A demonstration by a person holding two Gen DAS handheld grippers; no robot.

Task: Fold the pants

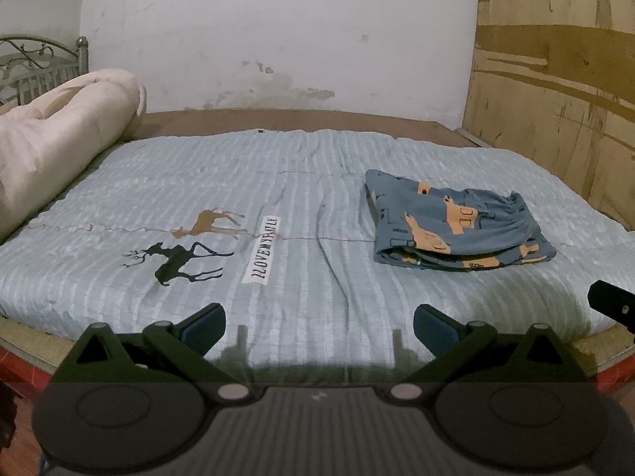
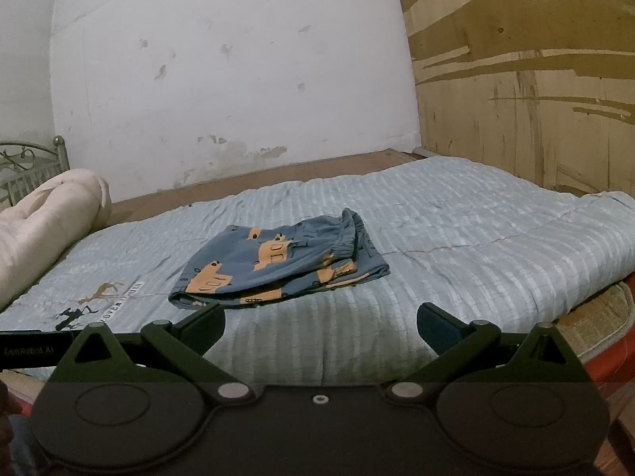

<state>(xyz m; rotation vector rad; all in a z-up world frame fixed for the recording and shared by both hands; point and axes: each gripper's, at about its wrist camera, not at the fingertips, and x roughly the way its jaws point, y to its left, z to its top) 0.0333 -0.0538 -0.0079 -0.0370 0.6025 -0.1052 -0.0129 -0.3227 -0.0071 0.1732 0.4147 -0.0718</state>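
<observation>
Both grippers hang over the near edge of the bed with their jaws spread wide and nothing between them: the left gripper [image 1: 319,327] above bare quilt, the right gripper [image 2: 321,327] just short of the pants [image 2: 278,265]. In the right view, the left tool's black side crosses the lower left edge and carries pale lettering that reads roughly "GenRobot.AI".

A white strip label [image 1: 265,250] sewn on the light blue striped quilt [image 1: 198,182] carries black capitals, seen sideways; they look like "ILOVEMYFAMILY" but part is blurred. Beside it are printed a black deer [image 1: 174,263] and a brown deer [image 1: 210,224].

The pants lie folded into a compact, roughly square stack on the quilt, toward its right half in the left view and apart from the label. They are slate blue with orange shapes outlined in black, perhaps vehicles. The gathered elastic waistband [image 2: 349,238] shows on the stack's right side, and layered edges show along the near side.

A rolled cream blanket [image 1: 59,131] sits at the left.
</observation>
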